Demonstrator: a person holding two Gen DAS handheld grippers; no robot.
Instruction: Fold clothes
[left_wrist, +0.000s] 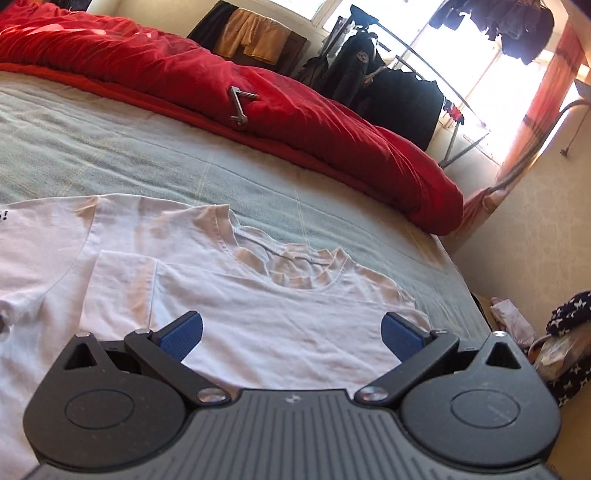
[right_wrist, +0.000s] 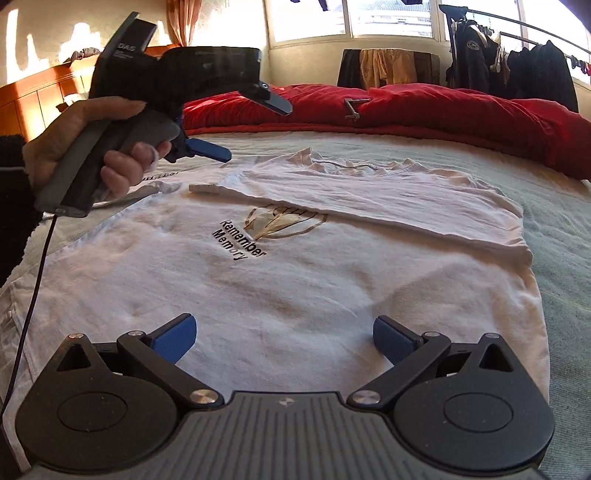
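A white T-shirt (right_wrist: 288, 288) with black "Remember Memory" print lies flat on the bed; its far side with the sleeve is folded over onto the chest. In the left wrist view the shirt (left_wrist: 258, 317) shows its neckline and a folded-in sleeve. My left gripper (left_wrist: 291, 334) is open and empty, just above the shirt near the collar; it also shows in the right wrist view (right_wrist: 236, 133), held by a hand above the shirt's far left. My right gripper (right_wrist: 284, 338) is open and empty, low over the shirt's lower part.
The bed has a pale green sheet (left_wrist: 147, 155). A red duvet (right_wrist: 443, 110) is bunched along the far side with a metal tool (right_wrist: 355, 105) on it. A rack of dark clothes (right_wrist: 517, 70) stands by the window. Clothes (left_wrist: 565, 332) lie on the floor beside the bed.
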